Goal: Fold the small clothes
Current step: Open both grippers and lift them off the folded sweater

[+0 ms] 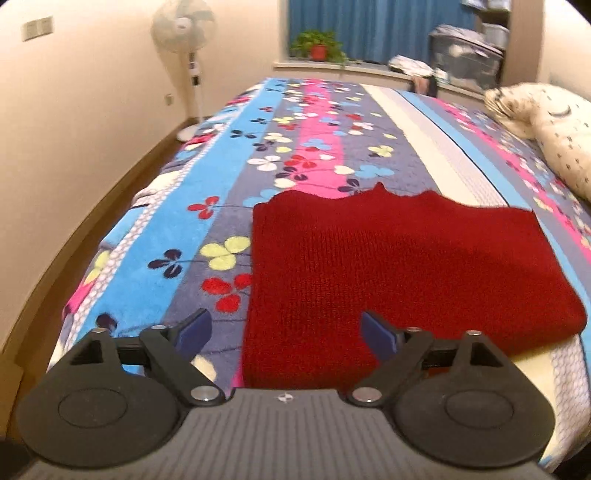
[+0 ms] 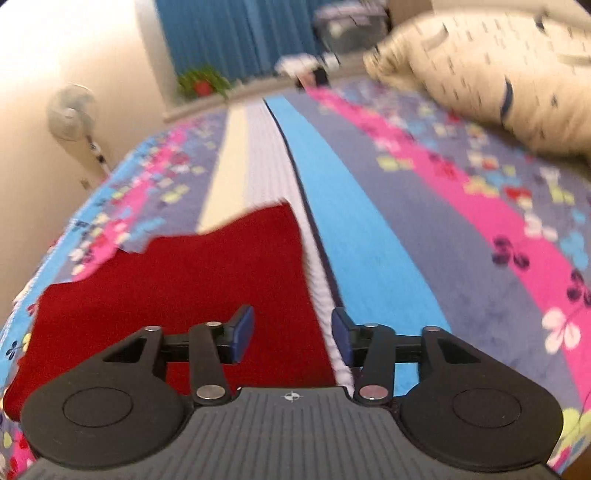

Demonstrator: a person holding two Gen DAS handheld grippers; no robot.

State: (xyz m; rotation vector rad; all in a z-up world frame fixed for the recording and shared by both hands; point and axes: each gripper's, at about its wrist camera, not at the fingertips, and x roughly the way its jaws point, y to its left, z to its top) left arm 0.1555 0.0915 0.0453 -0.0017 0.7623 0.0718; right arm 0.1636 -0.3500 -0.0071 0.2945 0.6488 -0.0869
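Left wrist: my left gripper (image 1: pixel 286 332) jaws spread wide, empty, above near edge of folded red knit garment (image 1: pixel 406 266); its long axis runs across striped floral bedspread (image 1: pixel 207 206). Pillow (image 1: pixel 554 133) cut off right.

Right wrist: blurred. My right gripper (image 2: pixel 291 332) jaws part-open, holding nothing, over garment's right edge.

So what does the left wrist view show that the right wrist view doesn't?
Only left wrist: wall switch, the garment's left edge, open left fingers above the garment. Only right wrist: most of the pillow, the garment's right edge between the open right fingers. Both: red knit garment lying flat on the floral bedspread, fan, plant, blue curtain.
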